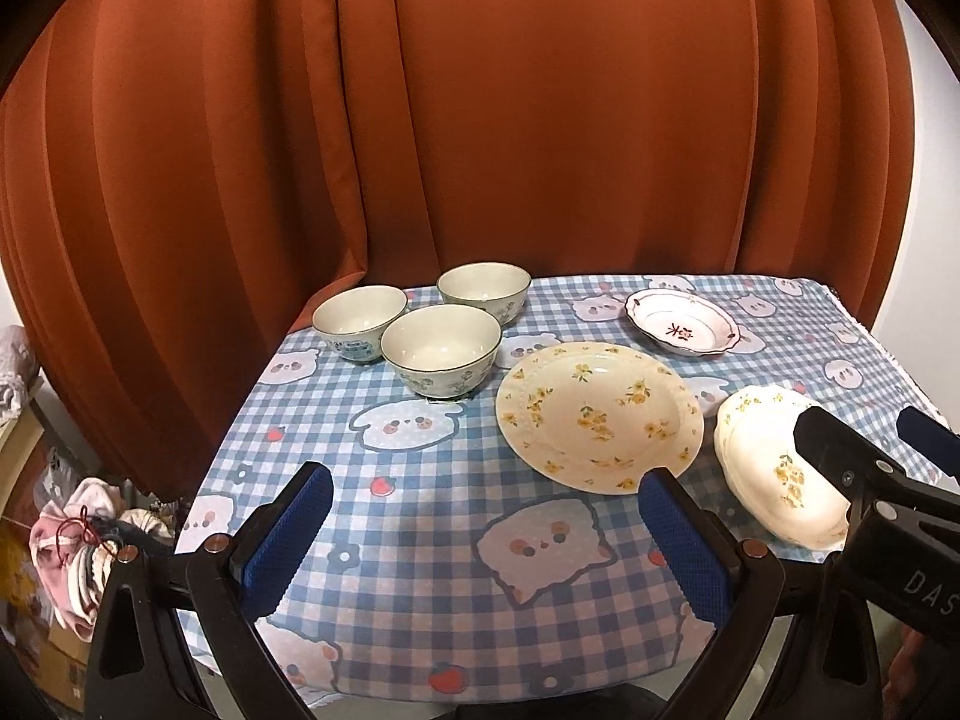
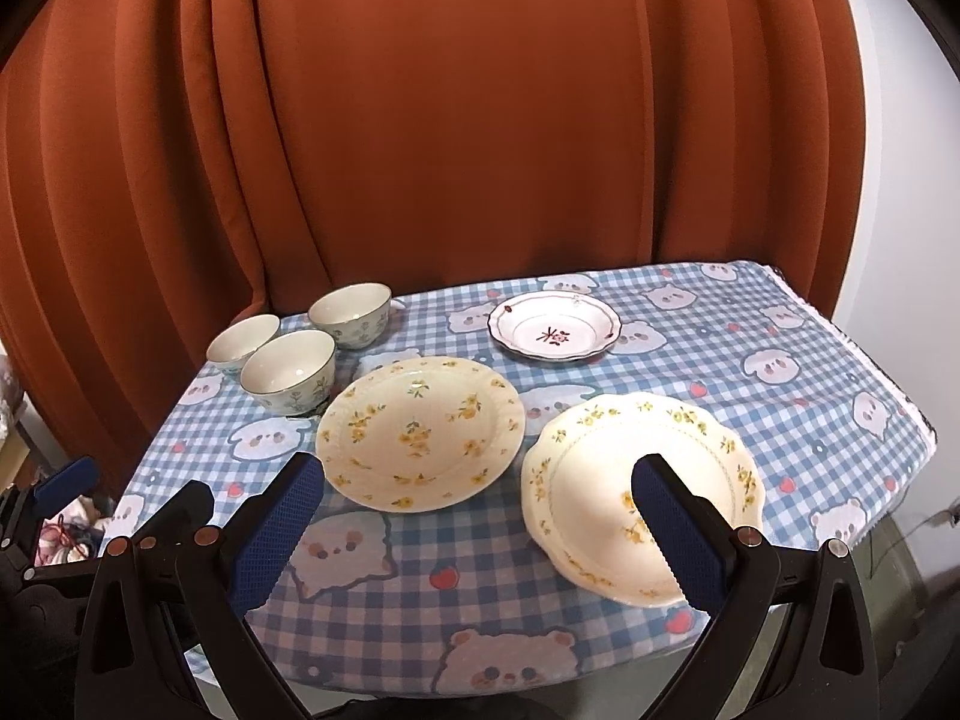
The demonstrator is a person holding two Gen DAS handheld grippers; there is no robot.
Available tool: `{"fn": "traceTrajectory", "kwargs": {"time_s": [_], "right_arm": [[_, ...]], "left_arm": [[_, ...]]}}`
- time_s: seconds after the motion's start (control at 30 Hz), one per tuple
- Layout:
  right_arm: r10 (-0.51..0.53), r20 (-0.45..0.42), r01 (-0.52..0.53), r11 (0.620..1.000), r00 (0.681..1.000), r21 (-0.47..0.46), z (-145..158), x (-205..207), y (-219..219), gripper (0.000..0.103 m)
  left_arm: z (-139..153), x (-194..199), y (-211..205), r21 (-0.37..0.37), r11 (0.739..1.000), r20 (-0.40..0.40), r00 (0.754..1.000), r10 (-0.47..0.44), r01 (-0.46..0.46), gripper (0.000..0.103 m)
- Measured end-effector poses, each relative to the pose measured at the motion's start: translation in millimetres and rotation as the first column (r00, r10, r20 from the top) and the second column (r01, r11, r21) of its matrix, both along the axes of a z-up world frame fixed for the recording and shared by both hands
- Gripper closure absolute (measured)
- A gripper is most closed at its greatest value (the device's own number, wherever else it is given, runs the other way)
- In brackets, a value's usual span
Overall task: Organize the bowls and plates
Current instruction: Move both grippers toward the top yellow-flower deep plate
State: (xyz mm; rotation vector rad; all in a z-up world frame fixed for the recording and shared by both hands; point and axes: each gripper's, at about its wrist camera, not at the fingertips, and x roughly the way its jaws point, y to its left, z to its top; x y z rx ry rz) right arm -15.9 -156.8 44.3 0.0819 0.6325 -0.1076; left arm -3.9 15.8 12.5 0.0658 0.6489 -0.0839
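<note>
Three bowls (image 1: 420, 324) are grouped far left on the surface (image 1: 420, 540); three plates (image 2: 420, 432) are spread right. Both grippers, left (image 1: 489, 531) and right (image 2: 480, 522), are held with fingers spread, empty. The glazed ceramic is judged stiff, slippery, breakable; rims should be gripped.

Soft, even indoor light falls from above, leaving only faint shadows on the checked tablecloth (image 1: 420, 480). Small glints show inside the bowls (image 1: 441, 348). Both fisheye views bend the curtain (image 2: 480, 120) outward, with dark, slightly blurred corners.
</note>
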Motion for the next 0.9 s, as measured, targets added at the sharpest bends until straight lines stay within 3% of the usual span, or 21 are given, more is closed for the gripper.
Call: {"fn": "traceTrajectory", "kwargs": {"time_s": [0.47,0.9], "right_arm": [[-0.042,-0.032,0.042,0.999,0.999,0.004,-5,-3,17,0.0],[-0.075,-0.085,0.075,0.997,0.994,0.0,-22,12,-29,0.0]], "left_arm": [[-13,11,13,-0.041,0.998,-0.059,0.997,-0.047,0.045,0.001],[-26,28,-41,-0.021,0.998,-0.103,0.993,-0.058,0.056,0.005]]}}
